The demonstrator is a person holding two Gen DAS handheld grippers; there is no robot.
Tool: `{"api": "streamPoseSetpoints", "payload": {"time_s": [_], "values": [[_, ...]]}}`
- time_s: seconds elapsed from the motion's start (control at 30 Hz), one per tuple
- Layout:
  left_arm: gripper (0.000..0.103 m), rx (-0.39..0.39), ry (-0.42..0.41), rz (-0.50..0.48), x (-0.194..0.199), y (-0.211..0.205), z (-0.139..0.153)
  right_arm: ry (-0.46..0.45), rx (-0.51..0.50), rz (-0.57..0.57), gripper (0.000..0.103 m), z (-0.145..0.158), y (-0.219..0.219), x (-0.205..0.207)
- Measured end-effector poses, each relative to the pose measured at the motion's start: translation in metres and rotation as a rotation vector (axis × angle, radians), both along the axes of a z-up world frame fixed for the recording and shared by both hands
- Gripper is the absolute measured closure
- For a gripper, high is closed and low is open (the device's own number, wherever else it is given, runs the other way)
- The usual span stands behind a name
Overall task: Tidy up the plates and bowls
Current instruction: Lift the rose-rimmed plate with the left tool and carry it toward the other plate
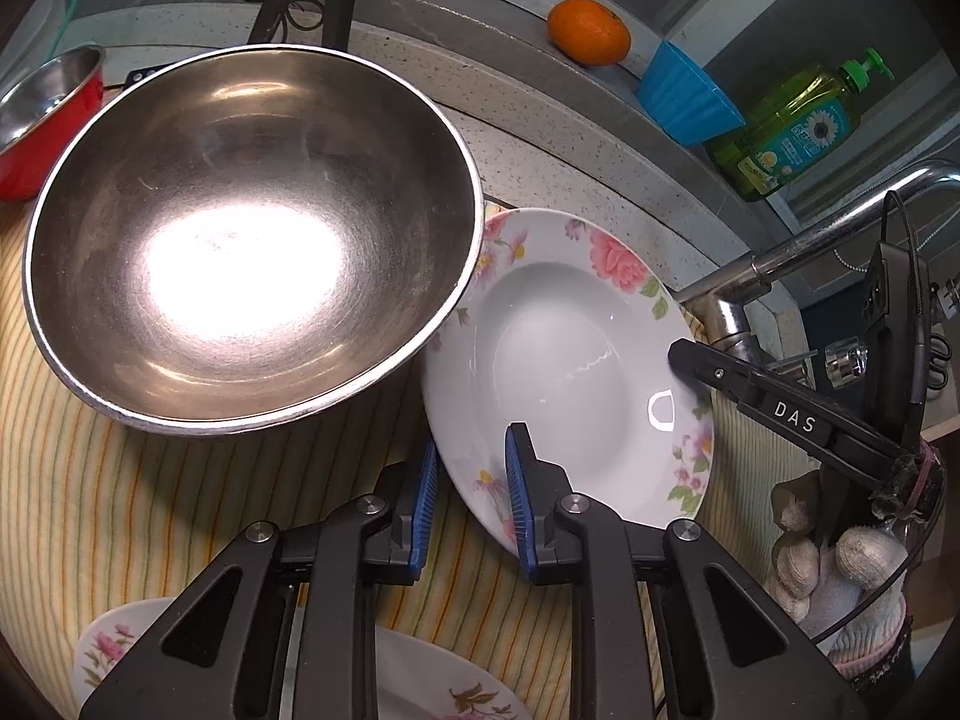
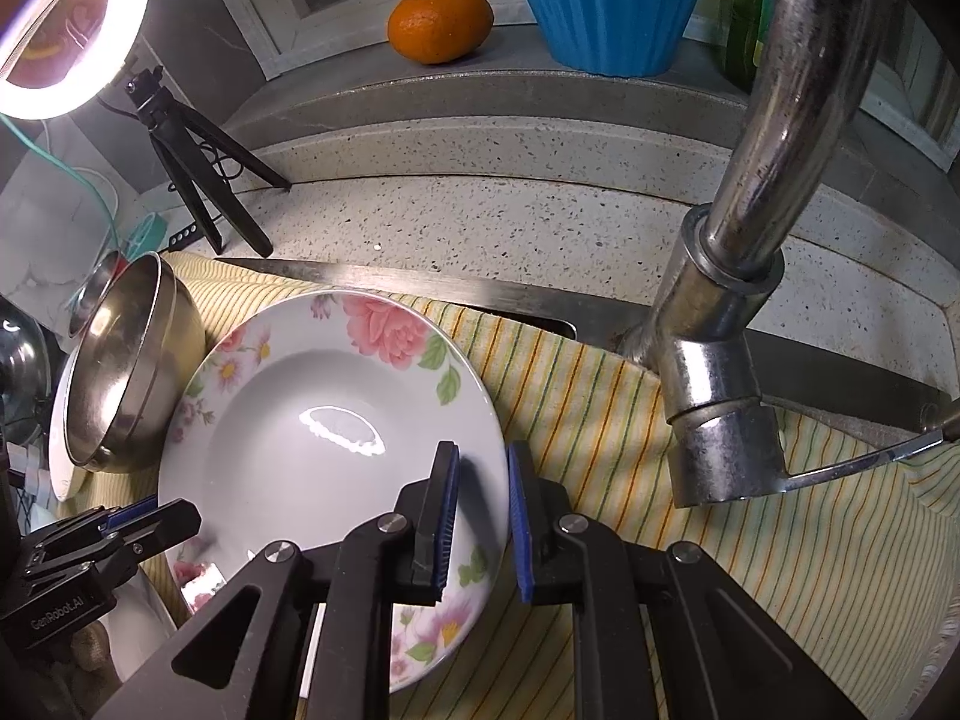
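1. On the yellow striped cloth (image 2: 600, 420) beside the chrome faucet (image 2: 720, 396): white floral-rimmed ceramic plate (image 2: 312, 420), tilted; large stainless steel bowl (image 1: 240, 228) just beside it, rim overlapping the plate's edge.
2. Left gripper (image 1: 468, 504) pinching the plate's near rim; blue pads on either side.
3. Right gripper (image 2: 483, 516) clamped on the plate's opposite rim.
4. On the ledge behind: orange (image 2: 441, 24); blue fluted cup (image 2: 606, 18).

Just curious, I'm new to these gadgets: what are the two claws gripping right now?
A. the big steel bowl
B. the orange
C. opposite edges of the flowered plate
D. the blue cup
C: the left claw and right claw each pinch the flowered plate by its rim.
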State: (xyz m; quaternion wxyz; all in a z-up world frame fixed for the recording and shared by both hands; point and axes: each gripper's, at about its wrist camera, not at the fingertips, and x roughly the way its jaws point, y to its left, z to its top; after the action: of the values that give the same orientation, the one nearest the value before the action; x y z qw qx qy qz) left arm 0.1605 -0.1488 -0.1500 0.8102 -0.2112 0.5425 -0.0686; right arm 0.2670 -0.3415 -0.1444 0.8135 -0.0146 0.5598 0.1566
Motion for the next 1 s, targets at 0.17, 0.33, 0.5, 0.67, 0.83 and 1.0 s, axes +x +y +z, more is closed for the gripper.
{"api": "streamPoseSetpoints", "payload": {"time_s": [0.17,0.33,0.5,0.67,0.83,1.0], "values": [[0.083,0.01,-0.004,-0.002,-0.001,0.0,0.0,-0.008,-0.013,0.005,0.088,0.001,0.001,-0.001],[0.083,0.025,-0.008,-0.009,-0.001,0.001,0.001,0.003,0.01,-0.005,0.088,0.0,-0.002,-0.004],[0.083,0.042,-0.013,-0.013,-0.002,0.0,0.001,0.014,0.035,-0.018,0.088,0.002,-0.005,-0.011],[0.083,0.047,-0.015,-0.017,-0.002,0.001,0.001,0.045,0.098,-0.047,0.089,0.002,-0.015,-0.015],[0.083,0.052,-0.019,-0.018,-0.002,0.001,0.002,0.063,0.13,-0.055,0.09,0.002,-0.022,-0.022],[0.083,0.059,-0.023,-0.025,-0.001,0.001,0.002,0.086,0.177,-0.066,0.093,-0.001,-0.032,-0.027]]}}
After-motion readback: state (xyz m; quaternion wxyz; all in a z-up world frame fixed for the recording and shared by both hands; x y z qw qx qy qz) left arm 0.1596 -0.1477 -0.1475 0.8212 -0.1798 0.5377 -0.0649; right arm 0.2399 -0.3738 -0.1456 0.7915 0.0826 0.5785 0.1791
